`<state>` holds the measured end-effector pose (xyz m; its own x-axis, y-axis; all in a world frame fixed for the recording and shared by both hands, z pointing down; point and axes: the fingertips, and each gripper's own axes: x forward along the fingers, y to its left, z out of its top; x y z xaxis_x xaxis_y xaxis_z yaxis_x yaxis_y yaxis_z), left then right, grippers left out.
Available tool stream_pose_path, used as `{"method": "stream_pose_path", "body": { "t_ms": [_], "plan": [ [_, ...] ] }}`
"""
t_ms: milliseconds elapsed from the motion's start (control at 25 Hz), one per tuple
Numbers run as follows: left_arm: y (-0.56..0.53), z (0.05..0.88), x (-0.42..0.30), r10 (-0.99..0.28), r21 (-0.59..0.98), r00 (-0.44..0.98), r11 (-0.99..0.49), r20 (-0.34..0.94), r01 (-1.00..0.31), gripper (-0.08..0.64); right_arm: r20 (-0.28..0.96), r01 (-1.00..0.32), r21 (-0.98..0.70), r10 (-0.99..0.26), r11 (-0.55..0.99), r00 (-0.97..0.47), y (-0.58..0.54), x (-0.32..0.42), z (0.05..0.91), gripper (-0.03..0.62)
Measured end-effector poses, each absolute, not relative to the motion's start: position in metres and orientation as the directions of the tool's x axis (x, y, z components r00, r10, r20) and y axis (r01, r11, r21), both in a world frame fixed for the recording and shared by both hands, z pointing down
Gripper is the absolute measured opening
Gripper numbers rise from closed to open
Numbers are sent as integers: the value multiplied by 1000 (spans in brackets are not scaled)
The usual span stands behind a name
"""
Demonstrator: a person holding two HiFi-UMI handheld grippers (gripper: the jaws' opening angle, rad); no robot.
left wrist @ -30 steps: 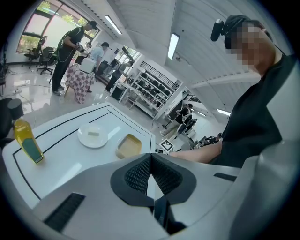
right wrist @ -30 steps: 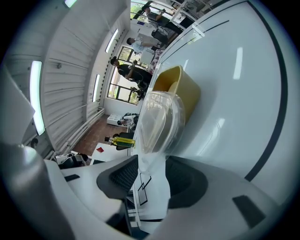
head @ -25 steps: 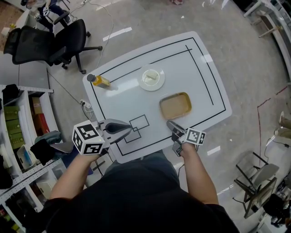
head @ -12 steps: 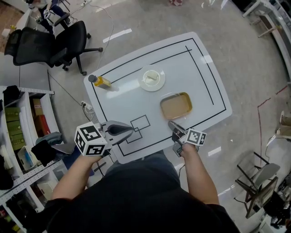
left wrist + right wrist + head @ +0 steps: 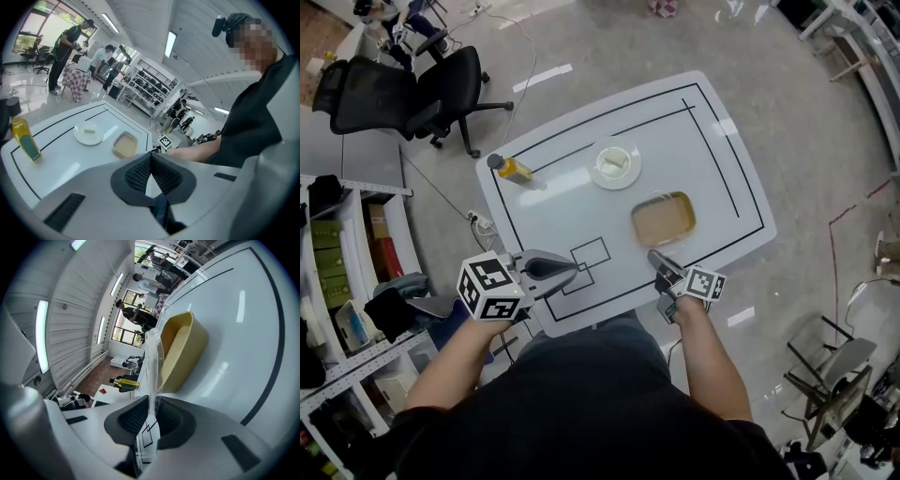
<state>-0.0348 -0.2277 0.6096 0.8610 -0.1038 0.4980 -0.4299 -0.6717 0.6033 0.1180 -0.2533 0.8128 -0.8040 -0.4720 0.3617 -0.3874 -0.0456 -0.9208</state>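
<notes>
Left claw (image 5: 150, 163): ours is pinched shut with nothing in it.
Right claw (image 5: 152, 413): we squeeze a clear spoon (image 5: 153, 363).
Spoon: near the yellow dish (image 5: 185, 348) on the table (image 5: 553, 202).

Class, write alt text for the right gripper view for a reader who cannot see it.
The right gripper grips a thin clear plastic piece edge-on. Just beyond it a yellow tub sits on the white table.
</notes>
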Motion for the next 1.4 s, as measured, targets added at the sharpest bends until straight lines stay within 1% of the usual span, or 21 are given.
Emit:
{"method": "stream_pose_path", "body": {
  "t_ms": [600, 1040, 1400],
  "plan": [
    [-211, 592, -41, -127, 583, 863, -689, 489, -431, 21, 330, -373, -928, -486, -9, -810, -245, 114, 788, 51],
    [-199, 578, -41, -135, 565, 871, -713, 472, -416, 21, 331, -394, -919, -492, 26, -805, -238, 115, 770, 51],
    [-192, 553, -60, -167, 538, 880, -736, 445, -412, 21, 337, -426, -903, -522, 55, -783, -235, 112, 736, 50]
  ]
}}
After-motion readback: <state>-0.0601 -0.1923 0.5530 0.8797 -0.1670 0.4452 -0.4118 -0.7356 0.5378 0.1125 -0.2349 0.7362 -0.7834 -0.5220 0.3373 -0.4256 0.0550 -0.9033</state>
